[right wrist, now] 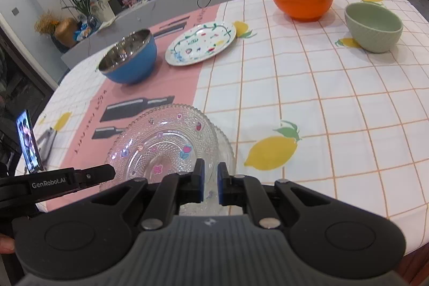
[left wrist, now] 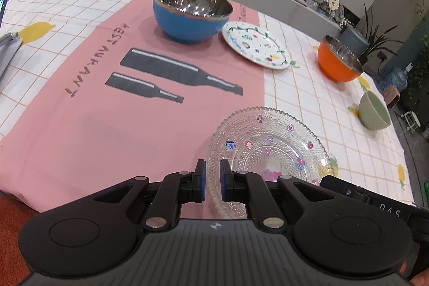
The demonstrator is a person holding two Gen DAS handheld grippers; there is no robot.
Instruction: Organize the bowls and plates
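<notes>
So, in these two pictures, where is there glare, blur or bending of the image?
Left wrist view: lamp glare inside the blue bowl; the orange bowl near the edge looks smeared. Right wrist view: the glass plate sparkles; the tablecloth grid lines curve from the fisheye.

The table's checked cloth (right wrist: 335,111) bears a pink mat (left wrist: 80,125), plates and bowls, seemingly a phone stand.
</notes>
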